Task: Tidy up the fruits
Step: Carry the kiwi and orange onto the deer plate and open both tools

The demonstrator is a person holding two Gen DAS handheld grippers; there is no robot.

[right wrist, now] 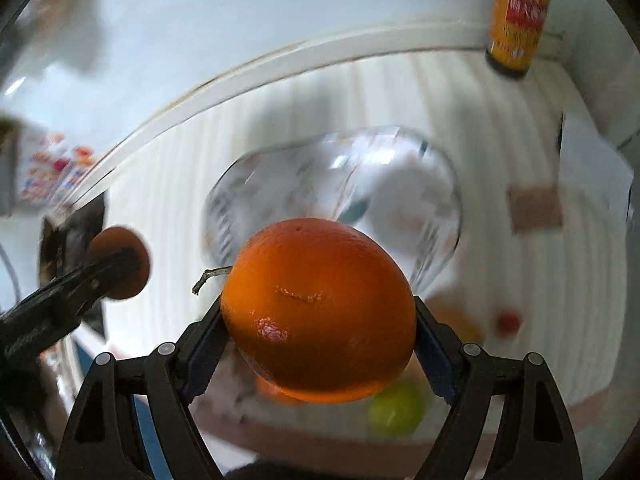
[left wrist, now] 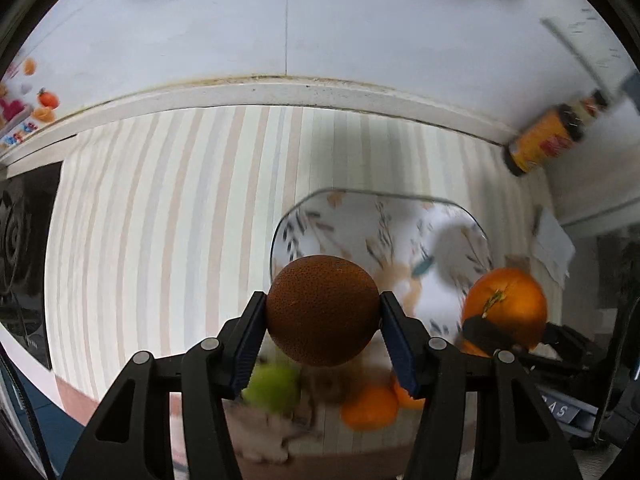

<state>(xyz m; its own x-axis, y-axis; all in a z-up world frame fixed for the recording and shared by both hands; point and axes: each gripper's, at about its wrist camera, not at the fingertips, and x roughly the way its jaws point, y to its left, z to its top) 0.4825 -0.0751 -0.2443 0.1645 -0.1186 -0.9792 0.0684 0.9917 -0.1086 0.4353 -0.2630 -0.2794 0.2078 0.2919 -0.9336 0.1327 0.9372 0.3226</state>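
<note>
1. Left wrist view, nearest: the left gripper is seen clamped on a brown round fruit, with both blue pads pressed against its sides at the widest part. The fruit is held in the air above the striped tablecloth.

2. The skin of the brown fruit is shown as rough and pitted, so a secure hold is judged likely; it looks firm and fairly light, and a grip across the middle is judged best.

3. Right wrist view, nearest: the right gripper is closed on a large orange, which is gripped across its middle. A short stem sticks out on its left side.

4. The orange is judged heavier and glossier than the brown fruit, with a smooth rind that could slip if the hold is loosened. A scar is visible on the rind; hard squeezing should be avoided, since bruising is possible.

5. Below the held fruits, a green fruit and smaller oranges are left on the cloth, blurred.

6. Further out, a patterned plate is seen on the cloth just beyond both fruits, and appears empty. It is judged the likely place for the fruit, though this cannot be confirmed.

7. Farthest, a dark bottle with a yellow label is standing near the wall at the back edge of the counter.
</note>
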